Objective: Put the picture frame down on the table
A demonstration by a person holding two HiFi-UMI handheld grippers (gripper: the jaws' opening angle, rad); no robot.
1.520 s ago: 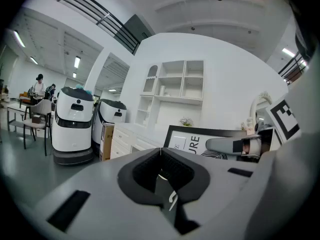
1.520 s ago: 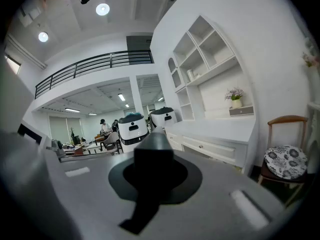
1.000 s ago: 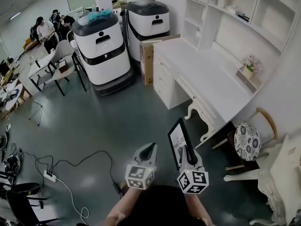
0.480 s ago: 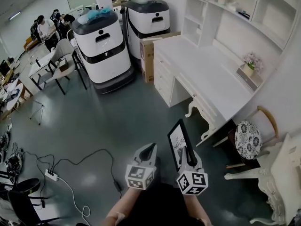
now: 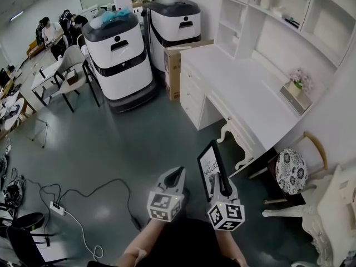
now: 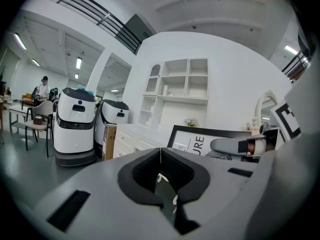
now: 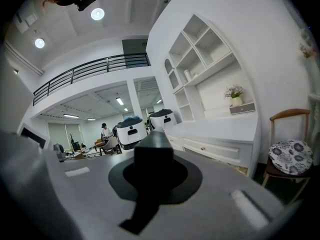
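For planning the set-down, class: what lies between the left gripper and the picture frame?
Nothing: the head view shows only grey floor between left gripper and picture frame.

Right of left tool (image 5: 176,176), picture frame (image 5: 209,170)

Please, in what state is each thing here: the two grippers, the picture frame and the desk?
Black-rimmed rectangular picture frame: held upright in the air, not on the desk.
Right gripper: shut on the frame's edge.
Left gripper: shut, empty.
White desk with drawers: all drawers closed.
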